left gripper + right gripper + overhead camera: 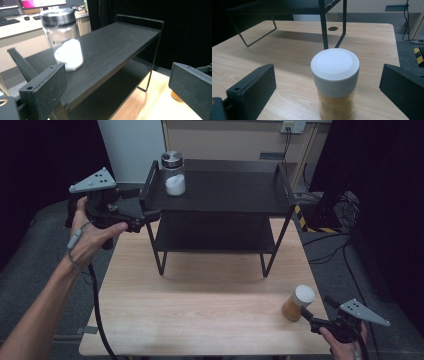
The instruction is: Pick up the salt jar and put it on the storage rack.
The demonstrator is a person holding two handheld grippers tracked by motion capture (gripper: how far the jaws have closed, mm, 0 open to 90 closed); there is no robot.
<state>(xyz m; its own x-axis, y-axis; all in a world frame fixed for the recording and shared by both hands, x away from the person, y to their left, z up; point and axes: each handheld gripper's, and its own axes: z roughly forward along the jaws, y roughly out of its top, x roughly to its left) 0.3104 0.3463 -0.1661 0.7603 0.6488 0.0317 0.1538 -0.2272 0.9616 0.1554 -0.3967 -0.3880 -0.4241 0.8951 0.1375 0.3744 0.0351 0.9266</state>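
Observation:
A glass jar with a metal lid and white powder (pixel 173 174) (pixel 63 40) stands at the left end of the top tier of a black two-tier rack (pixel 225 192) (pixel 120 45). My left gripper (pixel 150 215) (pixel 117 92) hovers at the rack's left end, open, with nothing between its jaws and the jar just beyond them. On the wooden table (pixel 200 310) at the front right stands a jar of orange contents with a white lid (pixel 298 302) (pixel 335 82). My right gripper (pixel 306 314) (pixel 328 77) is open, with this jar between its jaws and gaps on both sides.
The rack's lower tier (pixel 215 235) is bare, and its legs (pixel 323 27) stand on the table's far half. Cables and a yellow-black striped block (pixel 315 222) lie on the floor at the right. A desk with a monitor and keyboard (pixel 10 22) stands behind the rack.

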